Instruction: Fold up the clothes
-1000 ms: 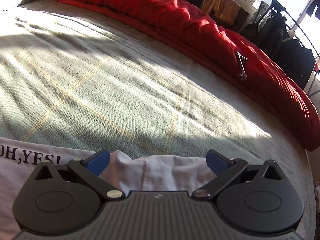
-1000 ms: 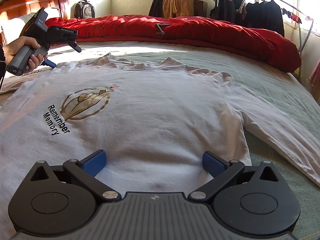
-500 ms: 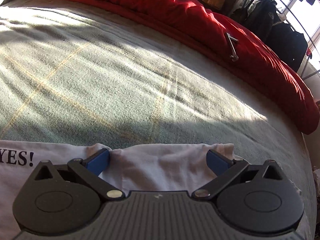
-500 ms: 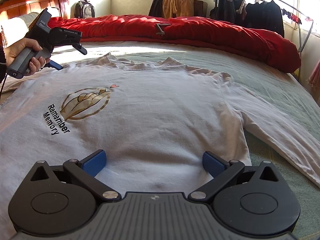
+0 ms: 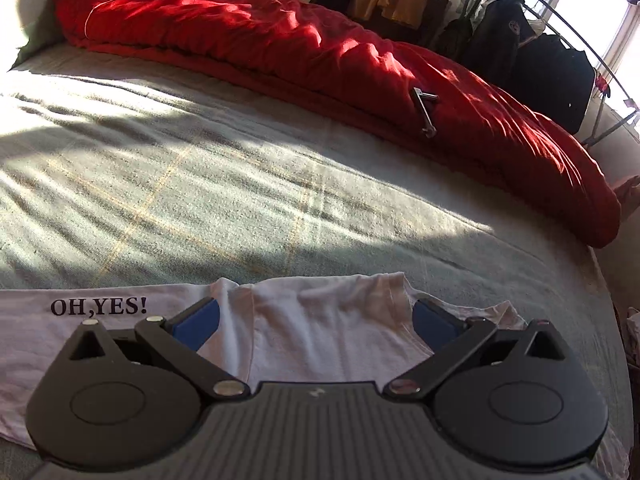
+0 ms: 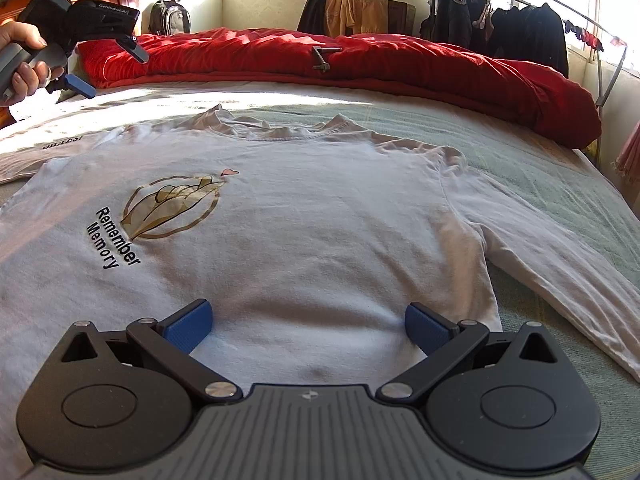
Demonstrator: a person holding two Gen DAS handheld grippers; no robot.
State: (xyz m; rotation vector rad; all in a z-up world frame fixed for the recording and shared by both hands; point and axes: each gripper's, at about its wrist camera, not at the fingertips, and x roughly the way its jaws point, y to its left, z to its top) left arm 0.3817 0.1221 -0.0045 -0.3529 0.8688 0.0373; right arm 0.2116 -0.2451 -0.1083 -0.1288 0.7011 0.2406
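Note:
A white long-sleeved shirt (image 6: 320, 220) lies flat, front up, on the bed, printed with a gold emblem and "Remember Memory". Its right sleeve (image 6: 560, 256) stretches out to the side. My right gripper (image 6: 308, 320) hangs open over the shirt's lower part, holding nothing. At the upper left a hand holds my left gripper (image 6: 110, 68) open in the air, above the shirt's far left shoulder. In the left wrist view the left gripper (image 5: 316, 316) is open over the shirt's shoulder and collar (image 5: 320, 340). Beside that lies the sleeve marked "OH,YES!" (image 5: 100, 308).
The bed has a pale green blanket (image 5: 200, 180), and a red duvet (image 6: 400, 60) is bunched along its far side with a metal tool (image 5: 424, 112) on it. Behind are a rack of dark clothes (image 6: 520, 32), a backpack (image 6: 170, 16) and windows.
The left gripper has risen and drawn back from the shoulder, so more of the shirt and the sleeve text shows. The right gripper and the shirt have stayed put.

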